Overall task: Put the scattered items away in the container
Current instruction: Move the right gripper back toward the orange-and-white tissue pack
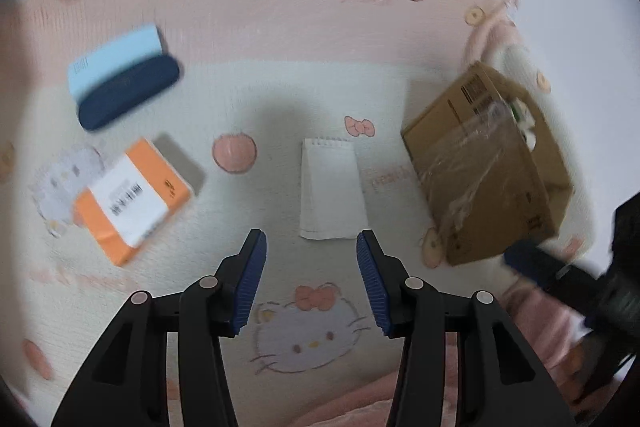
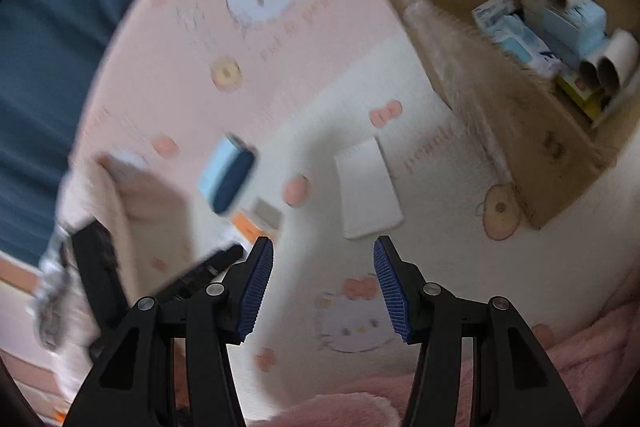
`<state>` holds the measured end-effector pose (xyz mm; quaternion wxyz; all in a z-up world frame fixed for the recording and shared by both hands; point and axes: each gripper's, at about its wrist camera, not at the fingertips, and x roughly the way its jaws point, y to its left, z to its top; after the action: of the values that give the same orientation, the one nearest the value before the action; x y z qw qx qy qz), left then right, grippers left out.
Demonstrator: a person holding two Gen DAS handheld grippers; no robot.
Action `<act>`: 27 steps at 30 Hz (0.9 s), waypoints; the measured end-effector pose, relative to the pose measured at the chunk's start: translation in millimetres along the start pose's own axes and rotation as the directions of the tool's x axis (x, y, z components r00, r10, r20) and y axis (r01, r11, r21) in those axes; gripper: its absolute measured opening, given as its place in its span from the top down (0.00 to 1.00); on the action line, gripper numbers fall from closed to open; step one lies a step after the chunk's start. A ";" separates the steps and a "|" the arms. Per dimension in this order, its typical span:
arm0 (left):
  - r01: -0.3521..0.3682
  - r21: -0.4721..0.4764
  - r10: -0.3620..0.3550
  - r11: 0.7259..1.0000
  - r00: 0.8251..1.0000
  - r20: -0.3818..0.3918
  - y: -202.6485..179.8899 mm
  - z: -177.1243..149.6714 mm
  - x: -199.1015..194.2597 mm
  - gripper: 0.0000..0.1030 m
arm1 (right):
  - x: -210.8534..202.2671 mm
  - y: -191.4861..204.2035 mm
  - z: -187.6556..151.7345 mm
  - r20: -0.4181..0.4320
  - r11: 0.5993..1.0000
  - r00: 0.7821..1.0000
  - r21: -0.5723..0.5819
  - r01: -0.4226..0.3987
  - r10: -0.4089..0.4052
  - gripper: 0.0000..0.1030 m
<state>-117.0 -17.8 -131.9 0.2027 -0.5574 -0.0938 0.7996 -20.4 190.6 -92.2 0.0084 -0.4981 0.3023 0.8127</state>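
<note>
A cardboard box (image 1: 486,163) stands at the right on the printed bedsheet; in the right wrist view the cardboard box (image 2: 516,115) holds several small boxes and paper rolls. A white notepad (image 1: 333,187) lies flat just ahead of my open, empty left gripper (image 1: 311,251); the notepad (image 2: 368,187) is also just ahead of my open, empty right gripper (image 2: 323,257). A dark blue case (image 1: 128,97) rests against a light blue box (image 1: 114,57) at the far left. An orange and white box (image 1: 132,201) lies left of the notepad.
The sheet (image 1: 280,27) is pink and cream with cat and peach prints. A pink fluffy blanket (image 2: 580,367) lies at the near edge. The other gripper's dark body (image 1: 580,279) shows at the right of the left wrist view, and in the right wrist view (image 2: 104,267) at the left.
</note>
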 end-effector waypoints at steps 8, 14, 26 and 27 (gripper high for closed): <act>0.038 -0.205 -0.055 0.978 0.996 -0.075 36.9 9.8 44.4 0.45 | 71.3 -9.2 21.5 -0.130 1.000 0.991 -0.007 0.025 -0.025 0.52; 0.001 -0.246 -0.027 0.969 0.994 -0.101 54.0 9.7 61.3 0.45 | 113.9 -19.3 34.6 -0.195 0.998 0.979 0.007 0.064 -0.061 0.52; -0.064 -0.316 0.029 0.947 0.993 -0.115 109.7 11.0 47.6 0.45 | 177.0 -1.2 46.4 -0.237 0.994 0.965 -0.043 0.105 -0.113 0.52; -0.057 -0.313 0.020 0.948 0.992 -0.121 109.7 11.6 50.2 0.45 | 179.7 -6.1 47.6 -0.234 0.991 0.963 -0.037 0.131 -0.136 0.52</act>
<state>-166.8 -94.2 -211.8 0.1004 -0.6300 -0.1977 0.7443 -147.3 167.7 -226.2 0.0218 -0.6106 0.2581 0.7484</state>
